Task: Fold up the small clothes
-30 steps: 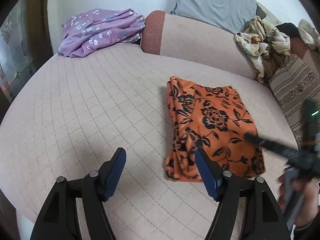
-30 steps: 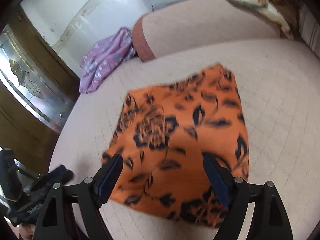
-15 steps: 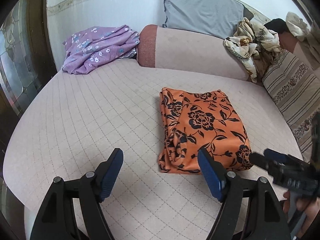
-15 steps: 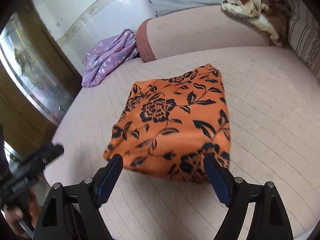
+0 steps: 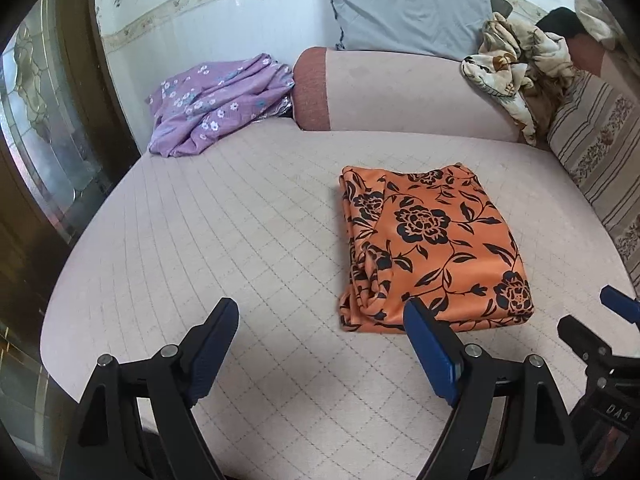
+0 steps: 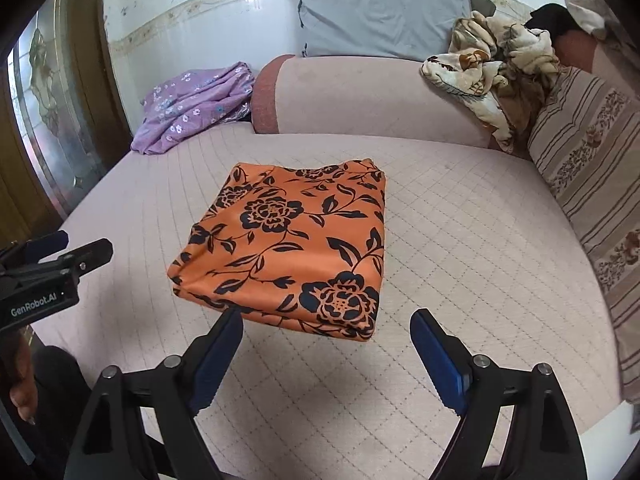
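Both grippers spread wide, empty — left gripper (image 5: 320,344), right gripper (image 6: 326,344) — hovering over the near edge of the quilted bed (image 5: 200,240). Orange floral cloth (image 6: 292,248) folded square mid-bed, seemingly finished. Next, probably: fetch the purple garment (image 5: 216,100), far left.

"GenRobot.AI" in white on left gripper (image 6: 40,276) body; "DAS" embossed on right gripper (image 5: 608,364) housing

Folded orange floral cloth (image 5: 432,248) flat on bed (image 5: 200,240), right of centre; left tongs (image 5: 320,328) spread wide, empty.
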Demonstrator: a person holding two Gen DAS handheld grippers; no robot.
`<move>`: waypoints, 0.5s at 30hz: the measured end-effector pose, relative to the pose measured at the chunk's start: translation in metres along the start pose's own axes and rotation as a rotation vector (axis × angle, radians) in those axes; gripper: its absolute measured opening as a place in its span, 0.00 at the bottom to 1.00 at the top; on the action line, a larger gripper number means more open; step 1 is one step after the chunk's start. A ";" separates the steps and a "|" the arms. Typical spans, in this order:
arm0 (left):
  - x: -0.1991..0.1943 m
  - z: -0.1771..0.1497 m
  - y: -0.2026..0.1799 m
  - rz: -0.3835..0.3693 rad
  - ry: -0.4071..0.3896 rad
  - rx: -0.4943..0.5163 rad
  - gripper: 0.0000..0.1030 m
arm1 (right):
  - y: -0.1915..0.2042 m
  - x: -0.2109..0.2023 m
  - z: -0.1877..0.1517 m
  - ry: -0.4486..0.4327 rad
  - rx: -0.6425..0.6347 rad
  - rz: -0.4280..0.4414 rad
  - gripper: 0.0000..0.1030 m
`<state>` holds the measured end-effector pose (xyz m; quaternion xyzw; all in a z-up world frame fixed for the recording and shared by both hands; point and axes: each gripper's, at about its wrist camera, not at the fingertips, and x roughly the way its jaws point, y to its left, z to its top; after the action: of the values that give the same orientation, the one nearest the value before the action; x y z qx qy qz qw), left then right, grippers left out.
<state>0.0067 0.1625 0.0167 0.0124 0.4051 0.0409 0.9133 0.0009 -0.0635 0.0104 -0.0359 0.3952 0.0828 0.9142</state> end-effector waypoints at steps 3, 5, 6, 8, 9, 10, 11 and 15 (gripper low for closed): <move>-0.001 0.002 -0.001 0.013 0.005 0.000 0.82 | 0.002 -0.002 0.003 0.001 -0.013 -0.004 0.85; -0.002 0.004 -0.002 0.011 0.003 0.000 0.83 | 0.002 -0.005 0.006 -0.007 -0.013 0.003 0.85; -0.002 0.005 -0.002 0.006 0.005 -0.004 0.83 | 0.002 -0.005 0.008 -0.009 -0.013 0.005 0.85; -0.003 0.008 -0.002 -0.021 0.007 -0.020 0.90 | 0.002 -0.007 0.011 -0.013 -0.013 0.008 0.85; -0.003 0.009 -0.002 -0.029 0.005 -0.024 0.91 | 0.001 -0.008 0.013 -0.017 -0.014 0.010 0.85; -0.004 0.010 -0.002 -0.039 -0.001 -0.026 0.92 | 0.002 -0.008 0.014 -0.018 -0.016 0.007 0.86; -0.005 0.011 -0.003 -0.045 -0.008 -0.023 0.92 | 0.002 -0.008 0.016 -0.019 -0.020 0.004 0.85; -0.004 0.017 -0.009 -0.039 -0.015 -0.015 0.92 | 0.001 -0.007 0.021 -0.019 -0.026 -0.006 0.85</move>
<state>0.0168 0.1537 0.0305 -0.0020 0.3981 0.0258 0.9170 0.0109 -0.0609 0.0301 -0.0481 0.3855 0.0854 0.9175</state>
